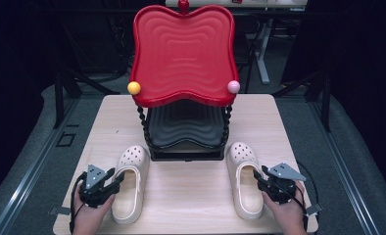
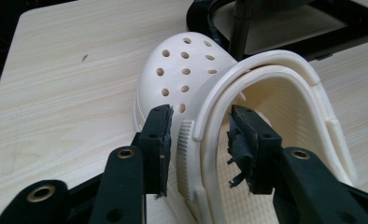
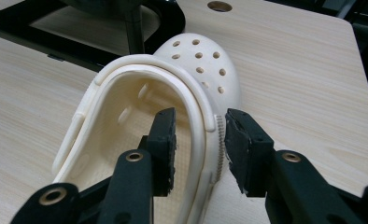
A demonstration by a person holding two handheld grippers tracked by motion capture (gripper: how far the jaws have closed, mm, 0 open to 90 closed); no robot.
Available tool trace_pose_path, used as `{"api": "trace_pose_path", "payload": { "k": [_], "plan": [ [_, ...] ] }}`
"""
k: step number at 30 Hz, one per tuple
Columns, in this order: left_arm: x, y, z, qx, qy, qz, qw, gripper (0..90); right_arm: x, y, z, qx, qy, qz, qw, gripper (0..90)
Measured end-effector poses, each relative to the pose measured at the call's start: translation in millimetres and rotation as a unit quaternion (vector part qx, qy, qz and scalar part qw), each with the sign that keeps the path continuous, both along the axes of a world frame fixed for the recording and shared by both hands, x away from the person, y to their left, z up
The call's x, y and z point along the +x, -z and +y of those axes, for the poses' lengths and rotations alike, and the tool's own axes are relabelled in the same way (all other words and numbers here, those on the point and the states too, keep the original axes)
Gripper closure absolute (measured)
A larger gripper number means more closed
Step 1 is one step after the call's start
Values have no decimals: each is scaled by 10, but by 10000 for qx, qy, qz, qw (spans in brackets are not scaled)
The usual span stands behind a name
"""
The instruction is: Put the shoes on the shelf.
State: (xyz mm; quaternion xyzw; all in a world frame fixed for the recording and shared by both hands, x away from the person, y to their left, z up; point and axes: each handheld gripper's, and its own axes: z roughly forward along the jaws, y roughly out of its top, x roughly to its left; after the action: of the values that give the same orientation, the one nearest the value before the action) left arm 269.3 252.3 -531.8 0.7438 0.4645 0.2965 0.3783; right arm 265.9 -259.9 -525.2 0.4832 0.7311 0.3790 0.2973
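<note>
Two cream clogs lie on the bench, well apart, either side of a black stand. The left clog point(image 1: 130, 182) and the right clog point(image 1: 245, 177) both run lengthwise away from the person, rounded toes pointing at the stand point(image 1: 186, 142), open heels toward the near edge. Each sits sole down and upright. The toe caps are dotted with round vent holes; a heel strap is swung forward over the instep, and a ribbed patch shows on the side wall near the strap.

The left gripper point(image 2: 201, 140) has its jaws astride the outer wall of the left clog, one jaw outside, one inside the foot opening. There is a gap on both sides, so the jaws are not clamped. The right gripper point(image 3: 200, 142) straddles the outer wall of the right clog the same way, gaps showing, grip released.

A red tray point(image 1: 182, 54) tops the stand, with a yellow ball point(image 1: 133, 87) and a pink ball point(image 1: 233, 86) at its near corners.
</note>
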Motion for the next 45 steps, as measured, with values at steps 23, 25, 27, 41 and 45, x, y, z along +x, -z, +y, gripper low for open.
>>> {"api": "trace_pose_path", "payload": {
  "k": [23,25,27,41,45],
  "plan": [
    [33,28,-34,149,-146,182,9996,716,35,-1,105,-623,59,-109,9980,728],
    [28,25,-37,163,-193,182,9995,726,34,-7,112,-704,56,-101,9974,738],
    [31,20,-36,152,-236,195,9994,736,38,-20,115,-761,46,-57,9971,745],
    [-29,-67,26,13,-194,322,9993,752,-70,-96,156,-799,133,-49,9967,766],
    [-69,-135,57,-112,-165,322,9993,753,-126,-134,151,-781,197,-96,9967,766]
  ]
}}
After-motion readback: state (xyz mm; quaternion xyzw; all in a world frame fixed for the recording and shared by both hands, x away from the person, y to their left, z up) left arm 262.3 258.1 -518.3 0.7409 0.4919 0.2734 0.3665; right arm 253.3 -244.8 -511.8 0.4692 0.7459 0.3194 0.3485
